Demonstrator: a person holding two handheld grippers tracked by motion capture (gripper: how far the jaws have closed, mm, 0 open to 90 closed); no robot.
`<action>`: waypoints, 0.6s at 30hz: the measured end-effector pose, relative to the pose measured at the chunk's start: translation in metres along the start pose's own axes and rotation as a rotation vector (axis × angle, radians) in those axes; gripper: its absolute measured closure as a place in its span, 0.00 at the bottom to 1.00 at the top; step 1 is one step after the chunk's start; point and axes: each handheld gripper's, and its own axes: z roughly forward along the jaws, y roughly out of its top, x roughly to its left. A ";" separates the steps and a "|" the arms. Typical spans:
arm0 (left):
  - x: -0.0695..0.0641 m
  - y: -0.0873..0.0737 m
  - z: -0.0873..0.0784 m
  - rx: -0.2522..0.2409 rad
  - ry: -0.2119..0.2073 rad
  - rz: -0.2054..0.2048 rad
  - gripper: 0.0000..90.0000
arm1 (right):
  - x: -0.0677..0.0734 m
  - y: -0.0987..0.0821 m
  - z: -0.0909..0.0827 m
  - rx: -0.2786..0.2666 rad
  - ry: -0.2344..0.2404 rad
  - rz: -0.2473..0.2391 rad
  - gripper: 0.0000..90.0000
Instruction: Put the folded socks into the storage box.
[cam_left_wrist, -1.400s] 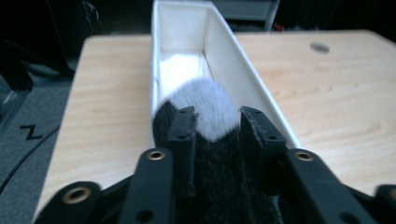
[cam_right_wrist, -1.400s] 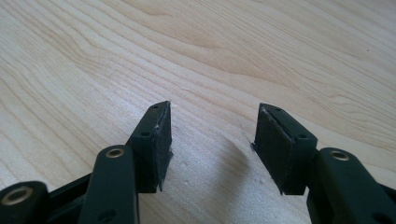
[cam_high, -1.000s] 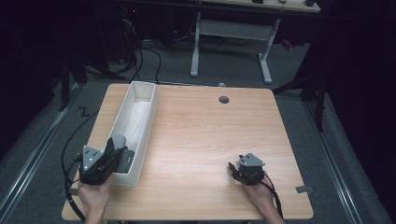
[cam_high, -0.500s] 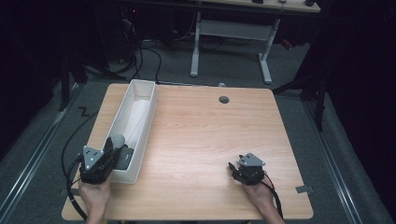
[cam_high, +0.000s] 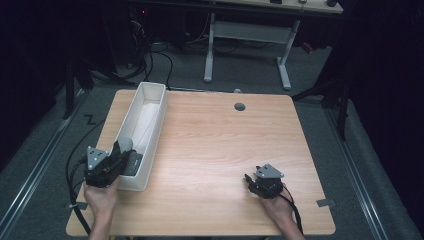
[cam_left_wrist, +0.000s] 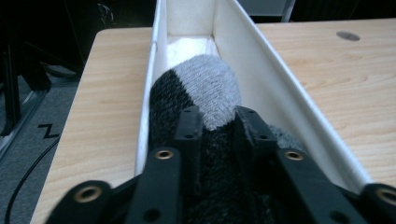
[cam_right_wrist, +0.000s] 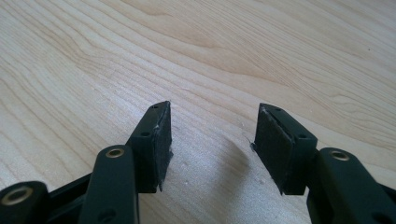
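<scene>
Sock (cam_left_wrist: 205, 93), rolled, dark knit with a light grey end, sits between the left gripper (cam_left_wrist: 217, 121) fingers (cam_left_wrist: 189, 126) at the near end of the long white bin (cam_high: 159, 120). Grey end points down the trough, so the roll lines up with the bin's length and fits between its walls. From the high view the left gripper (cam_high: 120, 152) hangs over the bin's near end, sock (cam_high: 125, 145) poking out ahead of it. Its fingers have just been easing apart, sock between them; the pads look to be touching the knit on both sides, so call it a loosening clamp, likely a release into the bin. Whether the sock rests on the bin floor I cannot tell. A second dark grey piece (cam_high: 132, 164) lies in the bin just beside it, possibly another sock.

Right gripper (cam_high: 250, 181) rests low on the bench (cam_high: 220, 145) at the near right, well apart from the bin. Fingers (cam_right_wrist: 154, 144) stand apart with bare wood grain between them, nothing held. Looks parked out of the way while the left hand does the drop.

Bin runs along the bench's left edge, within reach of the left hand. Rest of the bin looks white and bare toward the far end.
</scene>
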 end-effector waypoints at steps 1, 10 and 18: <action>-0.001 0.001 0.000 0.000 0.001 0.003 0.73 | 0.000 0.000 0.000 0.000 0.000 0.001 0.51; -0.015 0.013 -0.006 -0.046 -0.028 0.012 0.55 | -0.002 0.000 0.000 0.003 0.013 0.029 0.49; -0.049 0.018 -0.014 -0.060 -0.127 0.046 0.48 | -0.008 0.000 0.002 0.018 0.051 0.082 0.47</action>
